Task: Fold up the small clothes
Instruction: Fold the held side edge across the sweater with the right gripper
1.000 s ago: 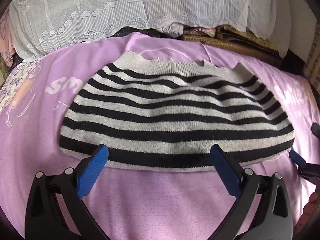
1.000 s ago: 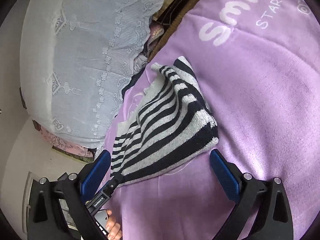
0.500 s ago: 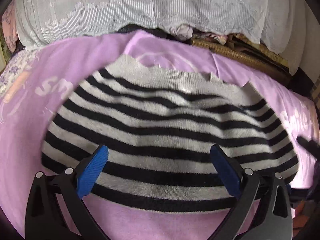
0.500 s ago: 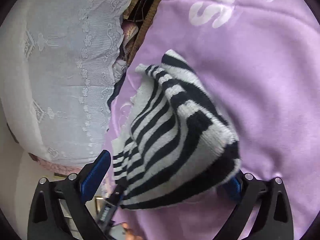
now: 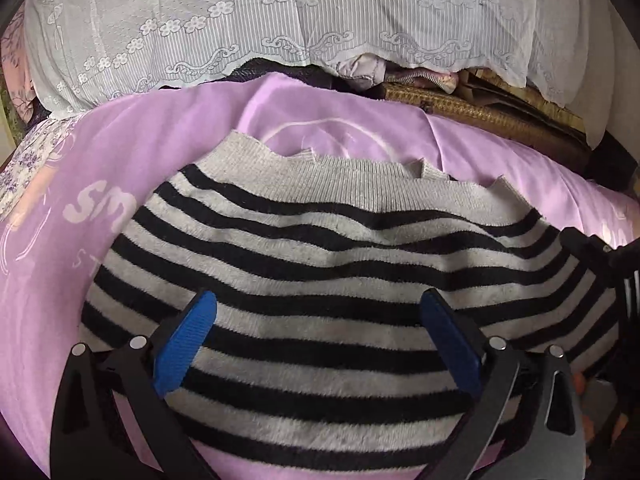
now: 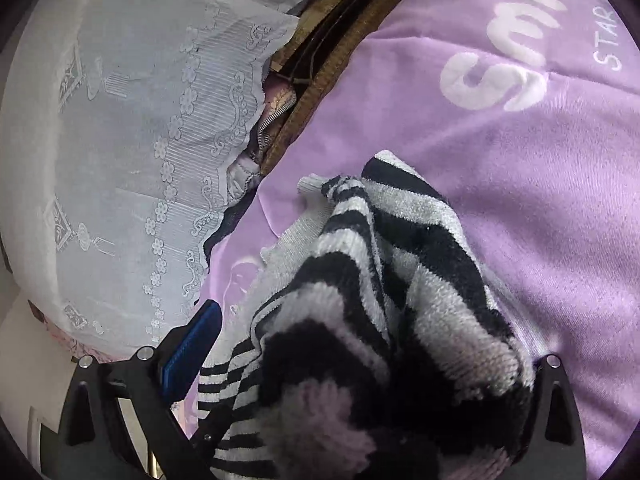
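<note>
- striped sweater [image 5: 320,280] flat on purple blanket [image 5: 120,148], far edge near lace cloth [image 5: 280,20]
- left tool [image 5: 318,344] spread wide over near hem
- right tool [image 6: 360,380] buried in bunched sweater corner, grip state unclear

Ahead of me a purple blanket [image 5: 360,128] covers the bed, printed with white lettering [image 6: 496,76] and a faint white circular motif [image 5: 332,136]. Beyond its far edge hangs a white lace cloth [image 5: 280,20] with floral borders. Beneath that cloth's hem I note a brown woven mat [image 5: 472,110] and a pale bundled fabric [image 5: 360,72]. At far left lies a floral-print fabric [image 5: 28,160].
</note>
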The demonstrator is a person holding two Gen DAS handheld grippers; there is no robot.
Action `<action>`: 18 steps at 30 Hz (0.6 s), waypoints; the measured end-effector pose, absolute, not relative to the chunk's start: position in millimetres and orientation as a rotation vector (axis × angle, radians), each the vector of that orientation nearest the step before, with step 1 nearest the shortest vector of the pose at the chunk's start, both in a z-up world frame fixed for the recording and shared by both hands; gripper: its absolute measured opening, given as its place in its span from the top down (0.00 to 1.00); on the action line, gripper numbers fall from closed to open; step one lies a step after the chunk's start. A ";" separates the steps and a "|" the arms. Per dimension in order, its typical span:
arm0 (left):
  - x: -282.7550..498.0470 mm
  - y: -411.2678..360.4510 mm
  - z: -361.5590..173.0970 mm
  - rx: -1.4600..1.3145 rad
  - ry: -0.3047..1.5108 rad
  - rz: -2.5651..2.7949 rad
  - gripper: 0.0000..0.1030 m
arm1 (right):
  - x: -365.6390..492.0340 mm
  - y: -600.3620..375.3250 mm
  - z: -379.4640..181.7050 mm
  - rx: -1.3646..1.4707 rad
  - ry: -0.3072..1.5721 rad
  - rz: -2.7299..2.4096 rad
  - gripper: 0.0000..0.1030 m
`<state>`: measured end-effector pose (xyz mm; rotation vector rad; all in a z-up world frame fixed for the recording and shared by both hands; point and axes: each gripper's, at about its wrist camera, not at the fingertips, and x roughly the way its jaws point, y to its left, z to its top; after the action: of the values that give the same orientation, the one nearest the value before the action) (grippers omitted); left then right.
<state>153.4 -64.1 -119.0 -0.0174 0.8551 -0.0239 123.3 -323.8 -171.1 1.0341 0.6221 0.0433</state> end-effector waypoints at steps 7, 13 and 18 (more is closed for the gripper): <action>151.3 -66.6 -141.2 0.038 0.880 -0.022 0.04 | 110.3 -352.6 -204.3 1.195 0.645 -0.017 0.85; 145.1 -67.0 -138.7 0.048 0.885 -0.032 0.04 | 110.7 -355.1 -205.3 1.222 0.646 0.009 0.82; 147.4 -74.5 -143.8 0.096 0.891 -0.005 0.04 | 109.2 -354.1 -203.6 1.200 0.649 -0.002 0.84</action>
<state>147.4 -74.5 -143.8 0.0963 0.8905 -0.0055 109.2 -354.1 -203.6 1.2003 0.6490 -0.0019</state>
